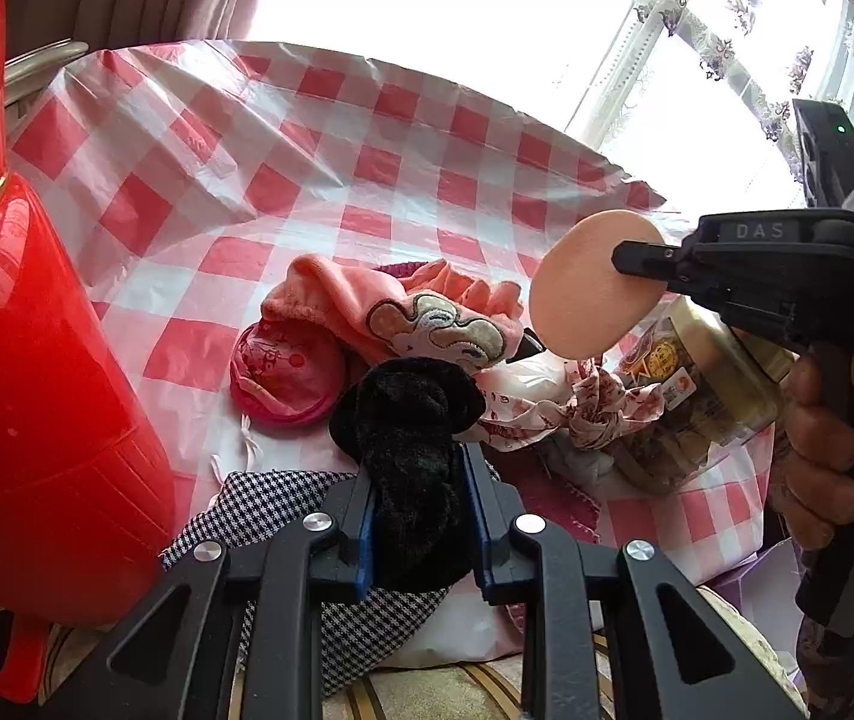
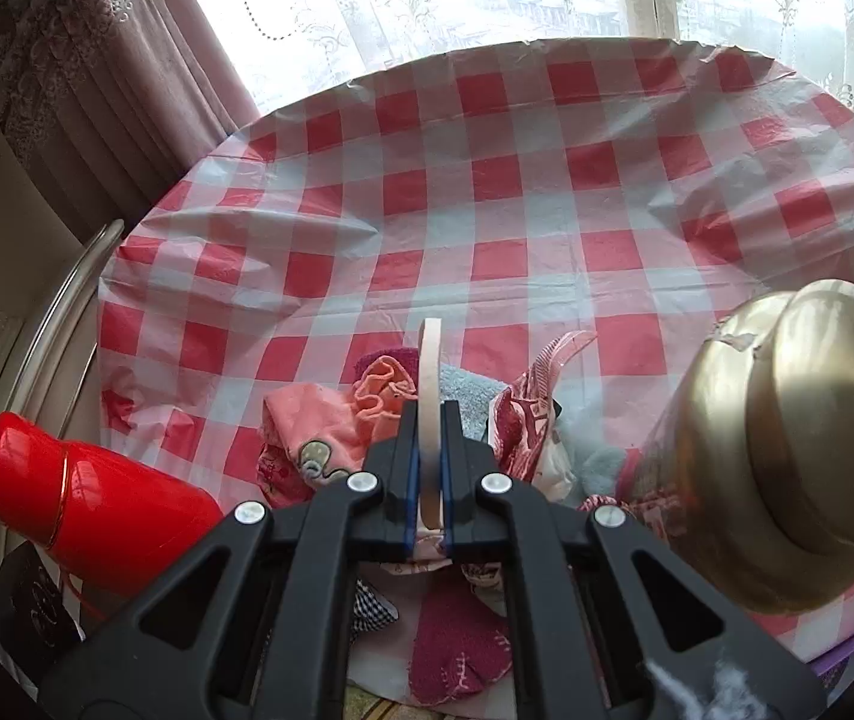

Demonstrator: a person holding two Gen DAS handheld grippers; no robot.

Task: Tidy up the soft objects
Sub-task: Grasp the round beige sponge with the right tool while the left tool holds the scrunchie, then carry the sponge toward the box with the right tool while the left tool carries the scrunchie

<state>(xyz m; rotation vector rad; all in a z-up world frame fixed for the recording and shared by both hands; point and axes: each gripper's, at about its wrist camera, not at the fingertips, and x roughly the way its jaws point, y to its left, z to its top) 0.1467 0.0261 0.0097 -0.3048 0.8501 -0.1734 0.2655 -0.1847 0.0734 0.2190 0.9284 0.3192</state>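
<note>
Tongs, left [image 1: 418, 480]: clamped on black plush piece [image 1: 409, 420], raised over the soft pile. Tongs, right [image 2: 429, 450]: closed on round peach sponge pad [image 2: 429, 396], held edge-up above the heap. Pink embroidered cloth [image 1: 403, 312] and checked fabric [image 1: 271, 504] lie on red-check tabletop [image 1: 307, 138]; red flask [image 1: 19, 360] at left.
</note>
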